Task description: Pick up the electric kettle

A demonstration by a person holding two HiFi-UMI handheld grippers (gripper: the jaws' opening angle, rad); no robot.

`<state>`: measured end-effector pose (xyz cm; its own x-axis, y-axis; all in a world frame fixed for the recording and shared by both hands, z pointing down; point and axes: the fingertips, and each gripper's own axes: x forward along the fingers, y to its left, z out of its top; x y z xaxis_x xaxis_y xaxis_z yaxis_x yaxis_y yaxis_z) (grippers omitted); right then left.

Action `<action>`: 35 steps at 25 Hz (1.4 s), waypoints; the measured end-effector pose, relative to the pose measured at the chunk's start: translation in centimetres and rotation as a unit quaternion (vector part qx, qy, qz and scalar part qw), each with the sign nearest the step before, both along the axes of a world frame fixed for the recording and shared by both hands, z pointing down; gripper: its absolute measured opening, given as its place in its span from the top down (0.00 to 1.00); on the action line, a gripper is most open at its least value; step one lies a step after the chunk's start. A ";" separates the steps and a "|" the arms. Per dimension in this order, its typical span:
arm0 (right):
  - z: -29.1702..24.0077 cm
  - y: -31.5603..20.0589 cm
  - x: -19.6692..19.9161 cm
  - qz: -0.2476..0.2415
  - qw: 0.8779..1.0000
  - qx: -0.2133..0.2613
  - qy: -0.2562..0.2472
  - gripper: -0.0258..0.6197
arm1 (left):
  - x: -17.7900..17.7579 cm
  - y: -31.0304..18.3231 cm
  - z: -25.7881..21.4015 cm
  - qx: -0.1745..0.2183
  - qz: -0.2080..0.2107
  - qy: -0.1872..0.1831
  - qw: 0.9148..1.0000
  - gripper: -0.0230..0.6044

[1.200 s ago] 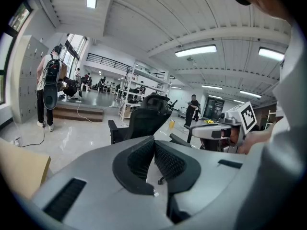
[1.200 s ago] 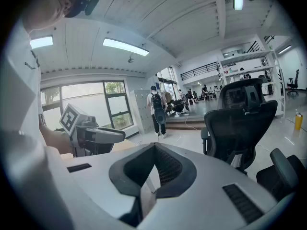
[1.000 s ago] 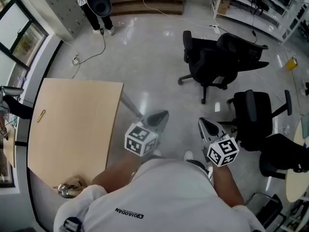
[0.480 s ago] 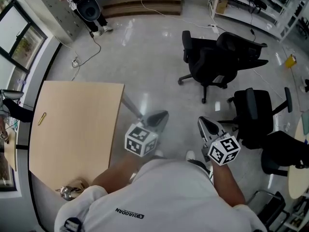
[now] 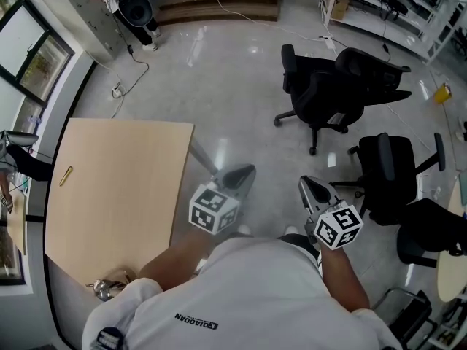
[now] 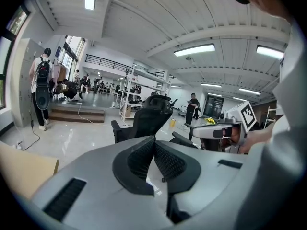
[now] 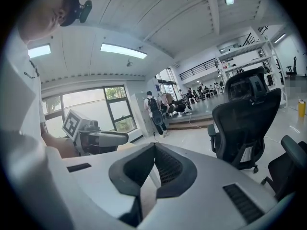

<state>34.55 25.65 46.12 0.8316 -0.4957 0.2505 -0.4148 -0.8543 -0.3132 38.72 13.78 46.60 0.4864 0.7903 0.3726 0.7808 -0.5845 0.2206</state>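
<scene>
To my left stands a pale wooden table (image 5: 117, 195), a small brass-coloured piece (image 5: 66, 175) lying near its left edge. One black office chair (image 5: 328, 93) sits far right on the glossy floor (image 5: 226, 86), another chair (image 5: 390, 177) nearer. Far off, a person with a backpack (image 5: 135, 6) stands beside wooden steps (image 5: 219, 6); white shelving (image 5: 394, 6) lines the far right.

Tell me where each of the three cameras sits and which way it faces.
Head view: on the person's head, looking steeply down at floor, table and chairs; shirt, left tongs and right tongs show.
Left gripper view: on the left tongs, looking along their shut jaws toward chairs; right tongs and shirt show at right.
Right gripper view: on the right tongs, along shut jaws toward chairs and windows; left tongs show at left.
Shared: each gripper view catches the other tongs.
</scene>
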 end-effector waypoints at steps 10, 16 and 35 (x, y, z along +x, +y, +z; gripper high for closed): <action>0.3 -0.8 1.8 -0.079 0.997 -0.007 0.004 0.93 | 0.4 -0.9 0.4 0.000 -0.078 0.000 0.997 0.97; 0.3 -0.1 2.0 -0.151 0.988 -0.017 0.002 0.93 | -1.1 0.6 0.7 -0.008 -0.143 -0.007 0.990 0.97; 3.0 0.5 -4.5 -0.354 0.935 -0.028 -0.012 0.93 | -11.5 1.7 2.2 -0.002 -0.335 -0.006 0.942 0.97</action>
